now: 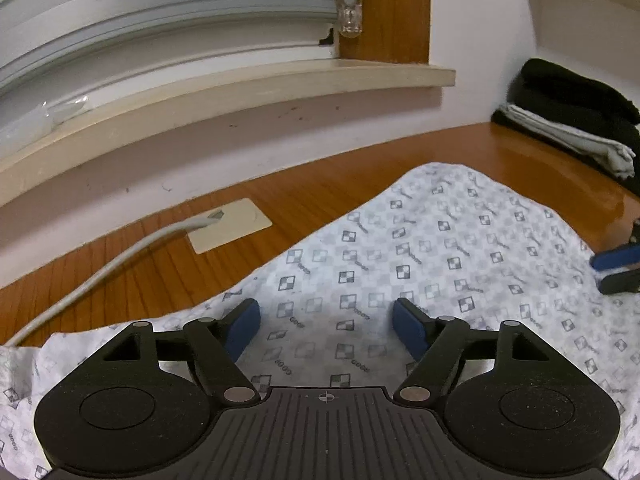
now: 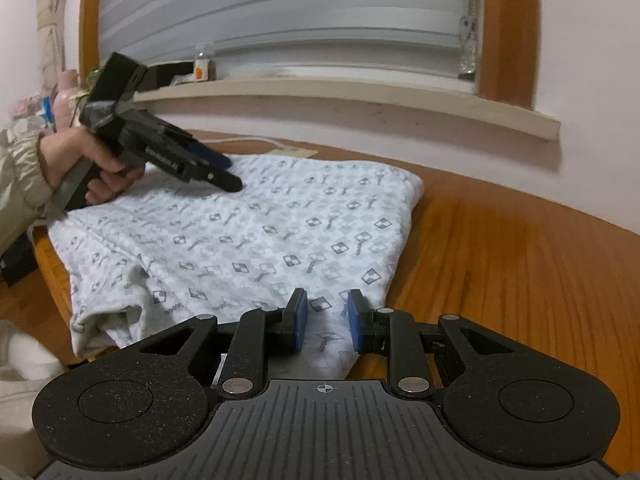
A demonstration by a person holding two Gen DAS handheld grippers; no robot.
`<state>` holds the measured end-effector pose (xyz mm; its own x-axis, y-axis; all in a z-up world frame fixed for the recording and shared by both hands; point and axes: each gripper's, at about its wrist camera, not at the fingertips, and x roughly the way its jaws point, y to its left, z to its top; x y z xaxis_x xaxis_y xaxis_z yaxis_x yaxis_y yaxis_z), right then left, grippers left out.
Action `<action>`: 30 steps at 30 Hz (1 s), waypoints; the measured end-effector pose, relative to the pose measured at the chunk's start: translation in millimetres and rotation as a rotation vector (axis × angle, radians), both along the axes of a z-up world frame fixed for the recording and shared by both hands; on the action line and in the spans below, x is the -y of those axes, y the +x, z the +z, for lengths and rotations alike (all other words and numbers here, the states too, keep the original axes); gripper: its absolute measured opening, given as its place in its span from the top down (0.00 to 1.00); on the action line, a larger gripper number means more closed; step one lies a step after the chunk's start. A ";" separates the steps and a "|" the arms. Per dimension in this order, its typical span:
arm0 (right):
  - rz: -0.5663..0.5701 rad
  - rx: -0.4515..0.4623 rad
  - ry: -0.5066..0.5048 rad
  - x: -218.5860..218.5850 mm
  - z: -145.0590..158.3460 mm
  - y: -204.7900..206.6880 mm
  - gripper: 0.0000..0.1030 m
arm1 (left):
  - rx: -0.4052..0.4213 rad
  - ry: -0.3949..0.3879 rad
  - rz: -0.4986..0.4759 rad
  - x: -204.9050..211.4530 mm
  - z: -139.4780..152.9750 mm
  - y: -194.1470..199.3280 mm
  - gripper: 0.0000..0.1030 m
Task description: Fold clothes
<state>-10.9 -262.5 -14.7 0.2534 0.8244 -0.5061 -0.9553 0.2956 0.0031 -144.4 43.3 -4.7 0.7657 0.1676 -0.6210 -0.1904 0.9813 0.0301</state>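
Right up against the right wrist lens, the right gripper [image 2: 325, 322] is seen with its blue pads set a little apart, jaws released, a corner of the patterned garment [image 2: 256, 236] lying under and between them; whether the cloth is actually touched by the pads can't be told. That garment, white with grey checker motifs, is spread mostly flat on the wooden table [image 2: 500, 248], near the wall below the window sill [image 2: 360, 96]; its near left corner is bunched up and hangs at the table edge.

Over on the far left side of the cloth, the left gripper [image 2: 230, 174] is held in a hand [image 2: 86, 160] with a pale sleeve [image 2: 18, 184] behind it; its tips are pointed down at the fabric, just above or on it, hard to say which. From the left wrist view, the left gripper [image 1: 326, 330] is shown with jaws spread wide, nothing gripped, the garment [image 1: 440, 248] filling the space beneath; the right gripper's blue tips [image 1: 618, 266] are caught at the right edge of the frame, at the cloth's border.

Also visible: a white cable [image 1: 100, 272] run across the table to a pale plate [image 1: 230, 226]; a stack of folded dark and grey clothes [image 1: 576, 120] parked in the far corner.
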 end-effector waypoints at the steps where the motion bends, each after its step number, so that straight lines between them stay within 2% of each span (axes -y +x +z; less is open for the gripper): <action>1: -0.004 0.004 -0.003 -1.1 1.1 -0.3 0.75 | 0.001 -0.006 0.000 -1.0 0.9 -1.1 0.26; 3: -0.034 0.018 0.011 -1.0 4.9 -2.9 0.74 | 0.001 -0.013 0.000 -2.3 1.3 -1.7 0.25; 5: -0.088 0.057 0.082 -0.7 10.8 -11.6 0.74 | 0.001 -0.016 -0.001 -2.3 1.9 -1.9 0.25; 8: -0.054 0.008 0.135 -8.6 14.6 -21.8 0.74 | 0.002 -0.019 -0.001 -2.2 2.8 -2.2 0.25; 12: -0.018 0.047 0.037 -25.3 -3.1 -35.0 0.68 | 0.003 -0.015 0.000 -1.4 3.0 -1.6 0.25; 15: -0.015 -0.024 0.077 -15.2 -6.8 -24.7 0.68 | 0.003 -0.019 -0.007 -1.5 2.5 -0.5 0.24; 22: -0.034 0.030 0.076 -8.4 -9.8 -26.5 0.67 | -0.002 -0.010 -0.036 9.7 0.4 22.4 0.22; 24: -0.049 0.020 0.091 -1.5 -11.8 -19.1 0.67 | -0.002 -0.008 -0.040 16.3 -0.4 32.6 0.22; 30: -0.125 0.036 0.090 26.4 -15.9 6.6 0.67 | -0.003 -0.010 -0.063 44.8 -1.2 81.6 0.21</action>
<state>-4.3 -288.9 -30.6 0.3736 0.8266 -0.4208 -0.9109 0.4125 0.0016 -62.8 -1.5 -5.9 0.7725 0.1127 -0.6249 -0.1281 0.9915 0.0204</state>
